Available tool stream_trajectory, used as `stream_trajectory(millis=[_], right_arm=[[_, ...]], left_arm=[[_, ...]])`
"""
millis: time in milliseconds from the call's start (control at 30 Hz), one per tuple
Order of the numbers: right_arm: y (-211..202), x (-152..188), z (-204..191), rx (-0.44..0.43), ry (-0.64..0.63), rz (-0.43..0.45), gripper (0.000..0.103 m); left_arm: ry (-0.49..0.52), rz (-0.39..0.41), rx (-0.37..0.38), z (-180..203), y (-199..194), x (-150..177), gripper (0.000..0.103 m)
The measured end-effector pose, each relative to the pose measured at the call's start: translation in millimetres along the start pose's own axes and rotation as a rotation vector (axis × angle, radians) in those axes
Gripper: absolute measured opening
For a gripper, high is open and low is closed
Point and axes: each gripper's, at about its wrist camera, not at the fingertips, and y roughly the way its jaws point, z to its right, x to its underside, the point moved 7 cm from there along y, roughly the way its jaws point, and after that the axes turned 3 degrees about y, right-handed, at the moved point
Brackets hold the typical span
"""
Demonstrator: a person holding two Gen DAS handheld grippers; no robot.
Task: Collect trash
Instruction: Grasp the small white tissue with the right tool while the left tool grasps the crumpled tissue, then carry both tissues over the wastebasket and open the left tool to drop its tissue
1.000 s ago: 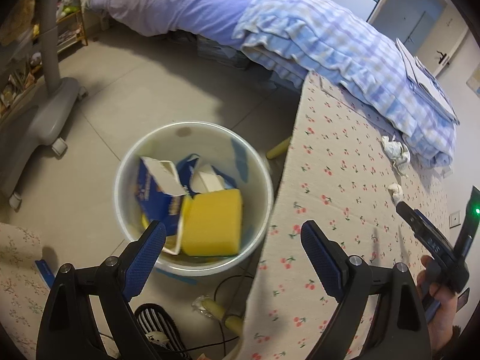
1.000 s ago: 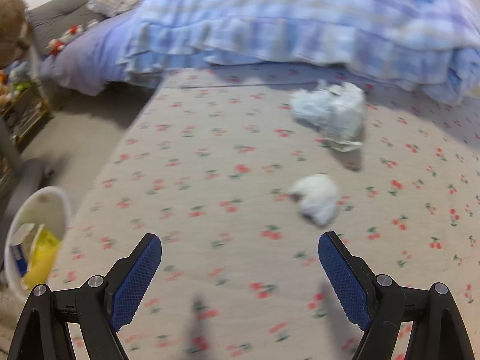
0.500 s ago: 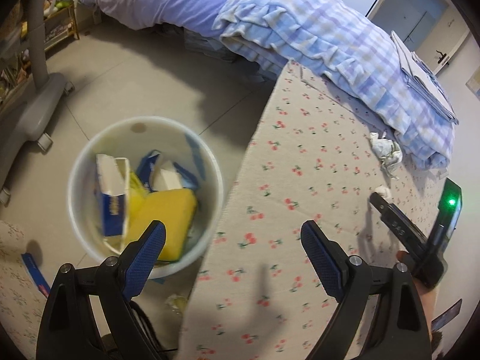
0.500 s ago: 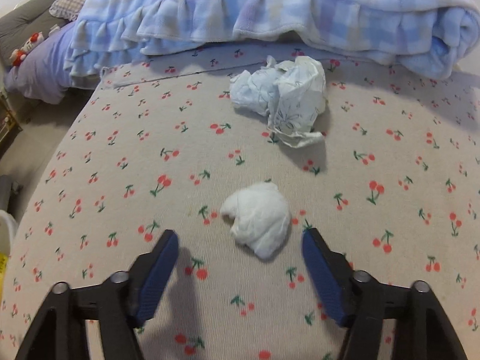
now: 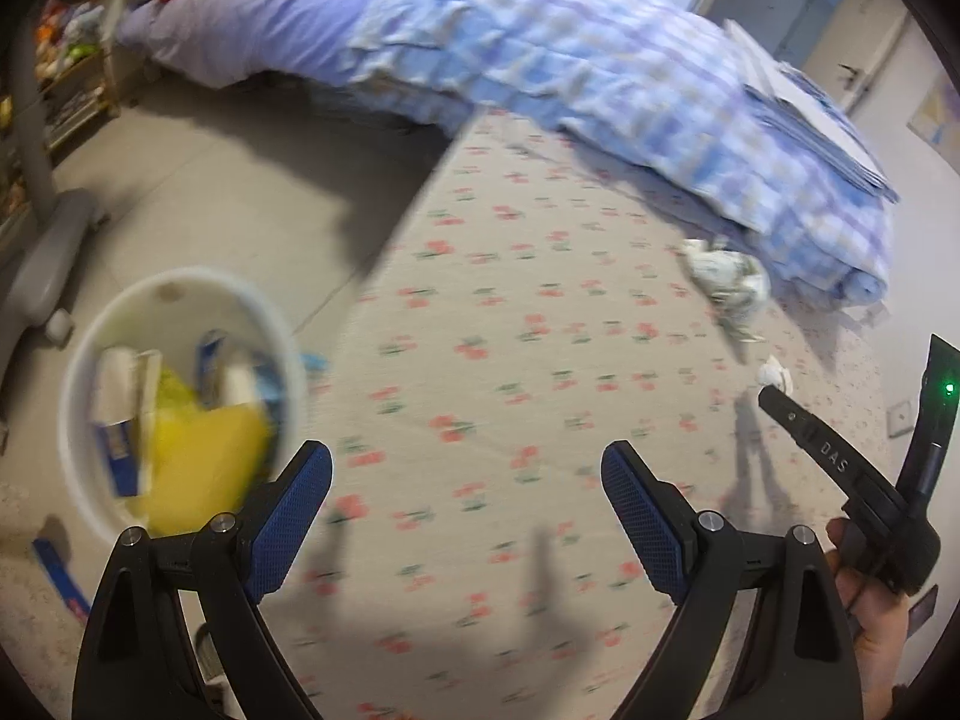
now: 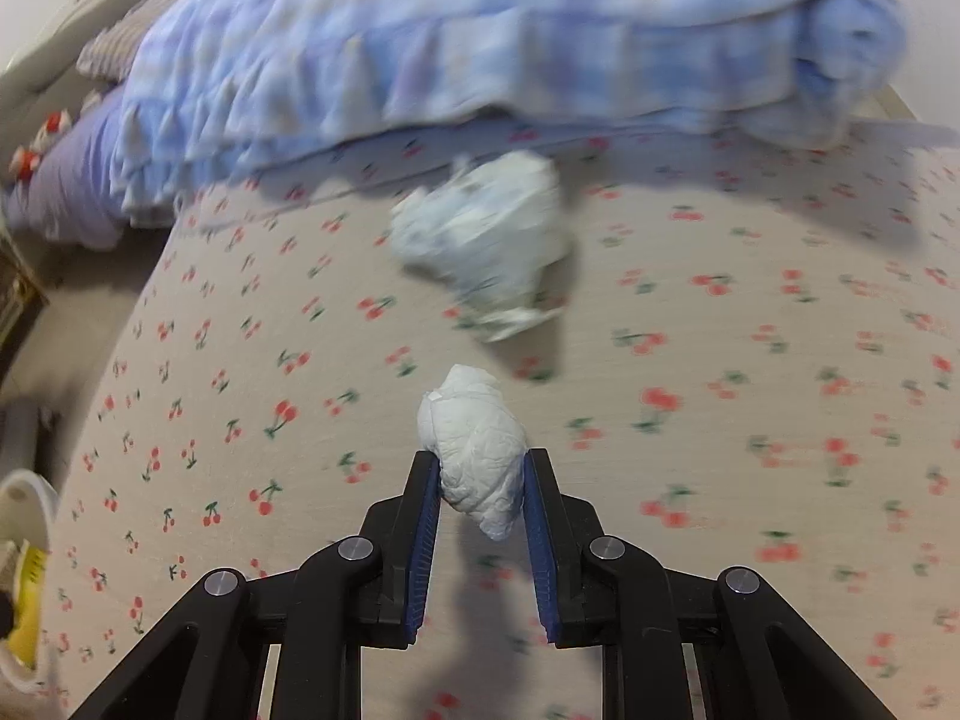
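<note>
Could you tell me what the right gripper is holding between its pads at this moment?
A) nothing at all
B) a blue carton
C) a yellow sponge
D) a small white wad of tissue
D: in the right wrist view the right gripper has both blue pads pressed against the small white tissue wad, above the cherry-print cloth; the larger crumpled paper lies untouched beyond it.

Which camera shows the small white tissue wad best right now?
The right wrist view: the small white tissue wad sits large and central, pinched by the right gripper. The left wrist view shows it only as a tiny white speck at that gripper's tip, far to the right.
</note>
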Motion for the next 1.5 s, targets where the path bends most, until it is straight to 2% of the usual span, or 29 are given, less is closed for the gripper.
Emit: stream_trajectory(millis=[200,400,533,600,733,800,900,1067,1200,1500], right_arm=[[-26,-2,49,-0.002,0.07,-0.021,0.024],[-49,-8,91,0.029,0.044,-0.004,0.024],[-65,-12,123,0.022,0.084,0.004,0.025],[-69,-15,135,0.023,0.084,0.007,0.025],[-71,-17,150,0.016,0.096,0.0,0.024],[-69,-16,154,0.01,0.099,-0.009,0.024],[-68,-13,161,0.013,0.089,-0.022,0.024],[-72,-10,174,0.023,0.084,-0.024,0.024],[-75,-7,179,0.028,0.077,-0.027,0.024],[-92,-9,171,0.011,0.066,0.003,0.024]], left_arm=[[0.073,0.012,0.065,64,18,-7,0.093],[0.184,0.054,0.08,125,41,-20,0.093],[0.189,0.049,0.113,151,67,-31,0.092],[0.181,0.049,0.125,164,79,-41,0.081],[0.18,0.087,0.158,187,95,-60,0.075],[0.184,0.109,0.168,198,102,-68,0.066],[0.202,0.136,0.165,213,114,-77,0.06],[0.234,0.133,0.149,225,133,-79,0.037],[0.27,0.146,0.133,228,137,-74,0.03],[0.304,0.13,0.133,213,106,-53,0.026]])
